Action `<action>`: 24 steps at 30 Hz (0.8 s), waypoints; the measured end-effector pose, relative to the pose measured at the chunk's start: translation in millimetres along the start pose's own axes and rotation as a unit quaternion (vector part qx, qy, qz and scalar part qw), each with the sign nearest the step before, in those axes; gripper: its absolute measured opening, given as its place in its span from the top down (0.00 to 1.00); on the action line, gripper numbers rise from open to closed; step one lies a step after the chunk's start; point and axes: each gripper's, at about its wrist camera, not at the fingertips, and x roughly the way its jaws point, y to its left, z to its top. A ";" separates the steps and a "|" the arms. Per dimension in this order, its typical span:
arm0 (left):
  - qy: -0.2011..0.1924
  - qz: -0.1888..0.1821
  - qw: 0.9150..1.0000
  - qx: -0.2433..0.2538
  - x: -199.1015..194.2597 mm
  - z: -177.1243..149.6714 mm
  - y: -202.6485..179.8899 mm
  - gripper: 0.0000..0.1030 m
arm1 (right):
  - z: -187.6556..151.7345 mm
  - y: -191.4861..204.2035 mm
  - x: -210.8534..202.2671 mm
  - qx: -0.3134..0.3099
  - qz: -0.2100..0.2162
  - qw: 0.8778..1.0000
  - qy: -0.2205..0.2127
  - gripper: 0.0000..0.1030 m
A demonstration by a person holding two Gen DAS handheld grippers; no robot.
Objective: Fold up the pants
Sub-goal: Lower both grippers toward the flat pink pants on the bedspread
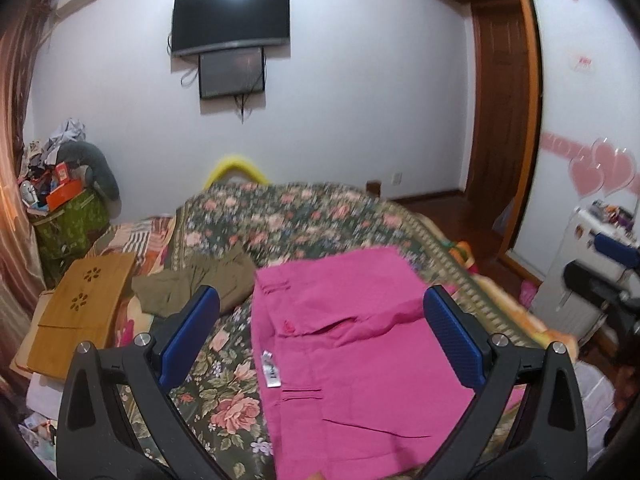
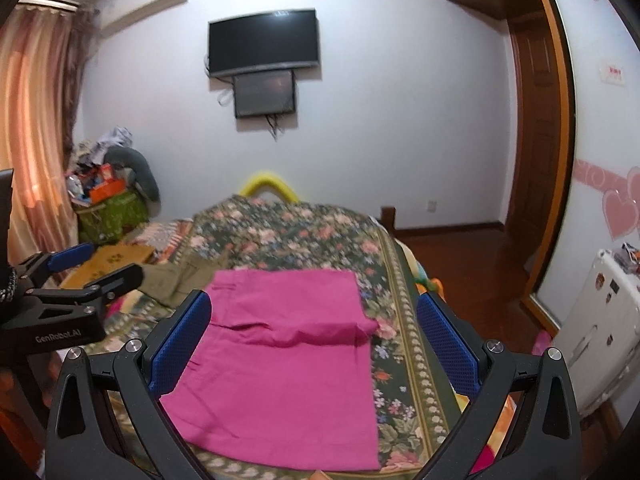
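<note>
pants: pink pants point(image 1: 352, 360) lie flat on the floral bedspread point(image 1: 224, 396), lower centre of both views. Already doubled over; fold edge runs across mid-garment, far layer sits on top of near one.
label side: white tag point(image 1: 269, 368) + waistband pleats face up, left edge of pants in left-wrist view.
left gripper: left gripper point(image 1: 320, 336) spread wide, nothing between the blue pads, hovering above the cloth, no contact. Also seen at left edge of right-wrist view point(image 2: 96, 266).
right gripper: right gripper point(image 2: 314, 344) also released, jaws wide apart, empty, above pants.
stage (guess): one fold done, prob. another fold or a smooth-out next.
other stuff: olive garment point(image 1: 196, 280) just beyond pants' upper-left corner, looks to touch or nearly so; wooden lap tray point(image 1: 84, 312) further left.
risk 1: pinching only the top layer → lower layer stays put, fold opens up.
risk 2: right end of the fold edge is rumpled point(image 2: 360, 326); folding over it w/o flattening locks in a crease, edges skew.
risk 3: left pad grabbing near the upper-left corner could snag the olive garment.
risk 4: bedspread is soft; deep pinch may pick up quilt w/ pants.
</note>
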 end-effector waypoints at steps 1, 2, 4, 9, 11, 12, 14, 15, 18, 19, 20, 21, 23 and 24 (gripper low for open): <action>0.012 0.004 1.000 0.003 10.8 -2.3 2.2 0.00 | -2.2 -4.8 8.4 -0.001 -0.003 1.000 0.009 0.01; 0.029 0.005 1.000 0.007 24.8 -5.4 6.1 0.00 | -4.1 -7.5 11.3 -0.002 -0.006 1.000 0.015 0.01; 0.055 0.008 0.998 0.007 46.7 -12.2 11.8 0.00 | -10.5 -17.2 31.6 -0.006 -0.016 0.999 0.041 0.01; 0.112 0.034 0.993 0.010 92.0 -30.7 29.4 0.00 | -28.7 -38.2 74.2 -0.019 -0.043 0.993 0.113 0.01; 0.137 0.034 0.990 0.008 109.0 -39.1 37.1 0.00 | -38.4 -46.9 86.0 -0.014 -0.042 0.990 0.131 0.01; 0.148 0.032 0.988 0.009 115.3 -42.8 38.6 0.00 | -44.4 -52.4 93.2 -0.009 -0.039 0.989 0.144 0.03; 0.174 0.022 0.984 0.010 130.2 -50.3 44.5 0.00 | -52.2 -60.7 104.6 0.003 -0.027 0.985 0.169 0.13; 0.183 0.016 0.983 0.010 136.3 -53.4 46.9 0.00 | -54.9 -63.8 108.7 0.010 -0.020 0.983 0.180 0.18; 0.214 -0.001 0.977 0.009 155.6 -63.5 53.1 0.08 | -65.4 -72.6 127.2 0.033 0.021 0.977 0.212 0.27; 0.225 -0.004 0.974 0.008 163.0 -65.7 53.6 0.10 | -68.4 -73.2 132.0 0.036 0.033 0.975 0.218 0.29; 0.235 -0.008 0.972 0.006 169.2 -68.0 55.2 0.14 | -71.7 -73.6 139.1 0.036 0.043 0.973 0.224 0.33; 0.242 -0.011 0.970 0.004 173.4 -69.7 55.5 0.17 | -73.3 -73.7 146.5 0.035 0.051 0.971 0.232 0.38; 0.258 -0.020 0.966 0.001 183.7 -72.9 57.5 0.25 | -76.8 -71.1 159.4 0.032 0.065 0.966 0.246 0.42; 0.264 -0.024 0.964 0.001 188.2 -74.1 57.7 0.31 | -77.0 -71.3 166.1 0.031 0.067 0.966 0.249 0.48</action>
